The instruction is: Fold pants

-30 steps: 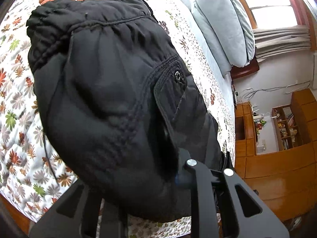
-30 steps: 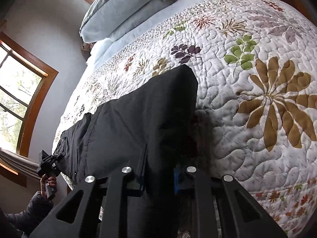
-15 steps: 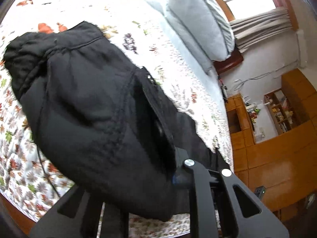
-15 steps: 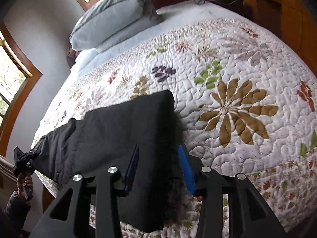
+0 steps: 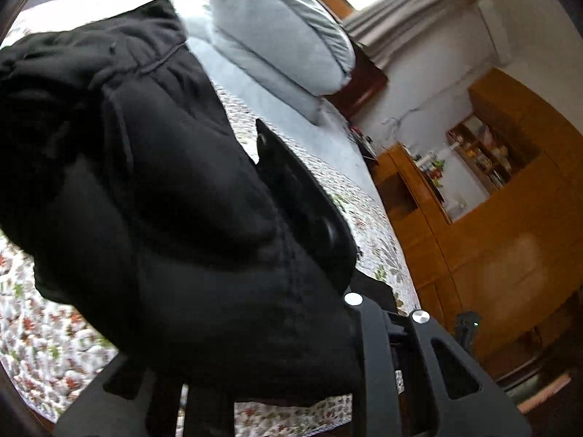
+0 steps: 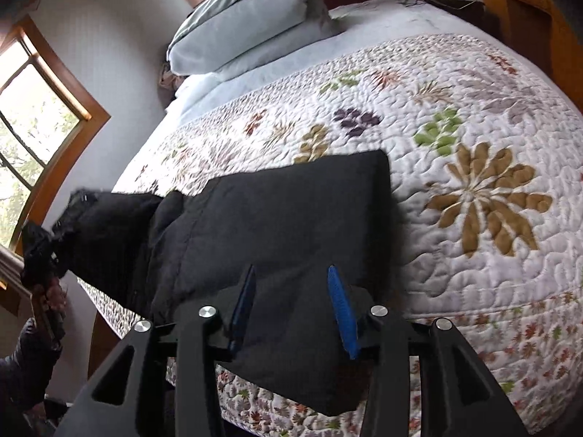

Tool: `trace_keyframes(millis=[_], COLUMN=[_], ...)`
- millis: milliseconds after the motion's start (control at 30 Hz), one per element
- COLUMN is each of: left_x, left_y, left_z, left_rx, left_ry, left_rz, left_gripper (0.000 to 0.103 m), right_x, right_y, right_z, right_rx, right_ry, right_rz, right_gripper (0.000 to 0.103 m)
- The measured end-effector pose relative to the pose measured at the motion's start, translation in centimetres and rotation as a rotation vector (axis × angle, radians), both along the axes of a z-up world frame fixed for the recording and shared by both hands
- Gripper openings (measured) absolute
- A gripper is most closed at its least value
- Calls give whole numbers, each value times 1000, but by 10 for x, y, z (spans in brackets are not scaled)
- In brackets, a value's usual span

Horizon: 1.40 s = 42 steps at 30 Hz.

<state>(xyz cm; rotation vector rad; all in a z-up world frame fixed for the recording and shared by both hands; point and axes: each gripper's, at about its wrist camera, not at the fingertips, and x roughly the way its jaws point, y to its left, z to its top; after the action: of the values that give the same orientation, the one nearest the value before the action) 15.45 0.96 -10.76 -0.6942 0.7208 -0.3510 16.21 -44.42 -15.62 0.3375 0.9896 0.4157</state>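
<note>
1. The black pants (image 6: pixel 277 225) lay along the near edge of the bed (image 6: pixel 473 116), on the white quilt (image 6: pixel 492 273) with its leaf print. Their folded end hung slightly over the near edge.

2. The right gripper (image 6: pixel 291 313) hovered over that folded end with its blue-padded fingers (image 6: pixel 340 313) released – spread apart, black cloth showing in the gap beneath them, the pads not pressing on it.

3. At the far left of the right wrist view, the waist end of the pants was lifted off the quilt, bunched and drawn toward the left gripper (image 6: pixel 38 255), held by a hand (image 6: pixel 54 293) in a dark sleeve (image 6: pixel 25 360).

4. In the left wrist view the gathered waistband and a flapped pocket filled most of the frame. The cloth draped over the left gripper (image 5: pixel 280 349), hiding its fingertips – the fingers were clenched on the pants (image 5: pixel 164 200), though their jaws were easing open a little.

5. A pale blue pillow (image 6: pixel 247 25) sat at the far head of the bed, against a dark headboard.

6. Wooden-framed windows (image 6: pixel 40 116) stood on the left wall, and orange-brown wooden cabinets (image 5: pixel 510 236) with open shelves stood past the bed's right side.
</note>
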Motion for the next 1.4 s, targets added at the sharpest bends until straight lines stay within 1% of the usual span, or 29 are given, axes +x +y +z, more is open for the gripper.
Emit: trace_keyframes(millis=[167, 300, 400, 600, 700, 767, 800, 833, 867, 933, 1000, 1033, 1100, 1133, 1167, 1200, 1233, 1300, 1333, 1400], left_x=[6, 11, 14, 22, 26, 27, 26, 27, 28, 29, 27, 23, 20, 18, 20, 20, 20, 29, 33, 27], left_y=[-35, -64, -86, -140, -165, -185, -194, -204, -214, -235, -250, -256, -263, -268, -275, -280, -283, -291, -307, -313], left_z=[10, 14, 12, -2, -11, -20, -24, -29, -34, -45, -55, -60, -65, -67, -66, -66, -66, -60, -54, -57], left_rx=[14, 38, 46, 138, 203, 264, 291, 325, 362, 455, 541, 584, 645, 677, 699, 721, 739, 763, 770, 786], left_ry=[-42, -71, -79, -83, -82, -78, -77, -72, -64, -43, -35, -39, -50, -58, -64, -70, -76, -82, -84, -90], left_rz=[-66, -122, -170, -258, -303, -340, -356, -376, -396, -431, -457, -469, -482, -489, -495, -499, -503, -510, -512, -516], left_gripper=[21, 21, 22, 22, 22, 22, 23, 23, 23, 25, 27, 28, 30, 32, 33, 34, 35, 36, 37, 38], right_x=[-1, 1, 3, 8, 12, 16, 17, 19, 21, 24, 27, 29, 33, 35, 38, 42, 45, 50, 52, 58], right_y=[2, -3, -6, -6, -7, -6, -5, -5, -3, 0, 2, 3, 4, 4, 5, 6, 8, 12, 15, 22], right_z=[-9, -7, -2, 9, 11, 11, 11, 11, 12, 13, 14, 12, 9, 6, 2, -3, -8, -15, -17, -18], right_rx=[28, 84, 112, 161, 196, 236, 256, 271, 288, 310, 340, 365, 413, 444, 484, 518, 535, 555, 551, 543], right_ry=[11, 8, 0, -10, -9, 3, 11, 17, 22, 34, 45, 59, 87, 102, 123, 153, 187, 222, 232, 234], right_rz=[7, 1, 2, 22, 27, 33, 35, 35, 39, 47, 54, 54, 50, 49, 47, 41, 27, 21, 22, 35], right_gripper=[43, 43, 43, 43, 43, 43, 45, 51, 54, 64, 69, 75, 81, 81, 82, 88, 90, 90, 90, 90])
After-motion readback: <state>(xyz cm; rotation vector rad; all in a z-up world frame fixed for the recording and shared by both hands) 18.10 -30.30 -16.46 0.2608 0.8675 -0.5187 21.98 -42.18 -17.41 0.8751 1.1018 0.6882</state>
